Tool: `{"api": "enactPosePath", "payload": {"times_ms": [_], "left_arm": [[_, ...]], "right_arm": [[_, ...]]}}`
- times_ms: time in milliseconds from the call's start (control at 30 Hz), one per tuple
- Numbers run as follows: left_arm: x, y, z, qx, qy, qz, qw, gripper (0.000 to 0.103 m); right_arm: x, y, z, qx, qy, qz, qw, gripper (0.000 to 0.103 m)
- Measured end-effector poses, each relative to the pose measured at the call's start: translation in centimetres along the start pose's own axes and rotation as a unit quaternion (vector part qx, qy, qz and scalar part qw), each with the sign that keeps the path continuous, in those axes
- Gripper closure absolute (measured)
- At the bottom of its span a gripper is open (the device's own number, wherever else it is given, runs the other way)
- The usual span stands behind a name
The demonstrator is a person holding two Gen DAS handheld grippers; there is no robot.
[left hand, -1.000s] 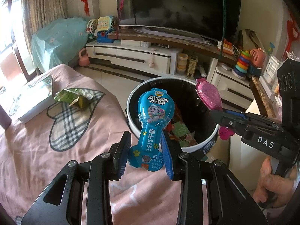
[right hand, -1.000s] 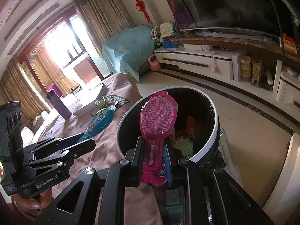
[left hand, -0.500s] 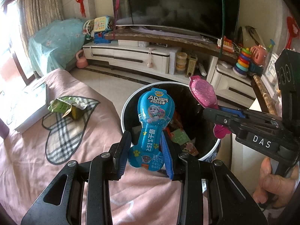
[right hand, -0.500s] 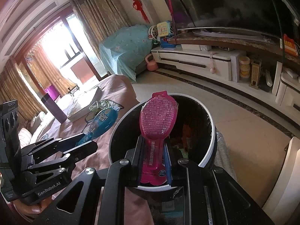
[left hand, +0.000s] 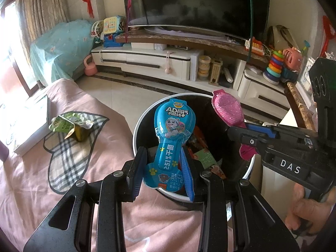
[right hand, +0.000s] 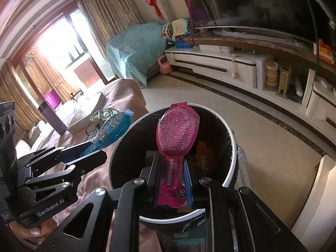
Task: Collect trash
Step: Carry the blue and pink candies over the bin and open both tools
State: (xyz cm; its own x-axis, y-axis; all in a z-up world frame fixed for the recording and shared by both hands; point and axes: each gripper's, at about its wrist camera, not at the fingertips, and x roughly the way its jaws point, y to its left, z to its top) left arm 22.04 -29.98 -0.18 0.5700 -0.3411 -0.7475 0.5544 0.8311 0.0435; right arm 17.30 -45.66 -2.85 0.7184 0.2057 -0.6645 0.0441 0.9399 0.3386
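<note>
Left wrist view, centre frame: our left gripper (left hand: 162,168) holds a blue snack wrapper (left hand: 170,140) by its narrow stem, fingers closed narrow around it. Since a second ago the black trash bin (left hand: 138,126) with its white rim has slid from the upper middle toward the centre and sits closer under the wrapper, whose broad end now hangs over the bin's mouth. At the right of the frame our right gripper (left hand: 241,134) pinches a pink snack wrapper (left hand: 227,110), also over the bin.

In the right wrist view the right gripper (right hand: 172,180) fills the lower middle, fingers narrow on the pink snack wrapper (right hand: 177,136), and the bin (right hand: 231,168) has likewise moved nearer and lower in the frame. The left gripper (right hand: 92,153) comes in from the left with the blue wrapper (right hand: 113,130), its tip near the bin's rim.

We judge both wrappers ready to drop; older trash already lies inside.

One crumpled green wrapper (left hand: 70,126) remains at the left of the left wrist view, on a pink blanket (left hand: 27,174) with a plaid heart patch. Beyond lie a tiled floor (left hand: 117,92), a white TV cabinet (left hand: 151,61) cluttered with toys, a large dark television (left hand: 199,4) and curtained windows at the upper left.
</note>
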Motion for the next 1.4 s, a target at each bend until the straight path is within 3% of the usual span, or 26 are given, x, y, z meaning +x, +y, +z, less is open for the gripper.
{"api": "enactPosePath", "payload": {"times_ms": [900,1067,1133,1200,1400], "left_arm": [[2.1,0.0,0.3,-0.001,0.038,-0.009,0.9992,0.069],[1.7,0.0,0.2,0.003,0.039,-0.01,0.9992,0.064],[1.2,0.3,0.1,-0.003,0.033,-0.006,0.9994,0.05],[0.7,0.7,-0.2,-0.009,0.027,-0.001,0.9996,0.043],[-2.1,2.6,-2.0,-0.047,0.005,0.004,0.9989,0.035]], "right_arm": [[2.0,0.0,0.7,-0.011,0.036,-0.009,0.999,0.082],[2.0,-0.4,1.0,0.0,0.036,-0.002,0.999,0.073],[1.6,-0.5,1.0,0.005,0.028,-0.002,1.0,0.067],[1.0,-0.4,0.8,0.01,0.021,0.002,1.0,0.063],[-1.3,0.2,-0.4,0.023,-0.004,0.013,1.0,0.044]]}}
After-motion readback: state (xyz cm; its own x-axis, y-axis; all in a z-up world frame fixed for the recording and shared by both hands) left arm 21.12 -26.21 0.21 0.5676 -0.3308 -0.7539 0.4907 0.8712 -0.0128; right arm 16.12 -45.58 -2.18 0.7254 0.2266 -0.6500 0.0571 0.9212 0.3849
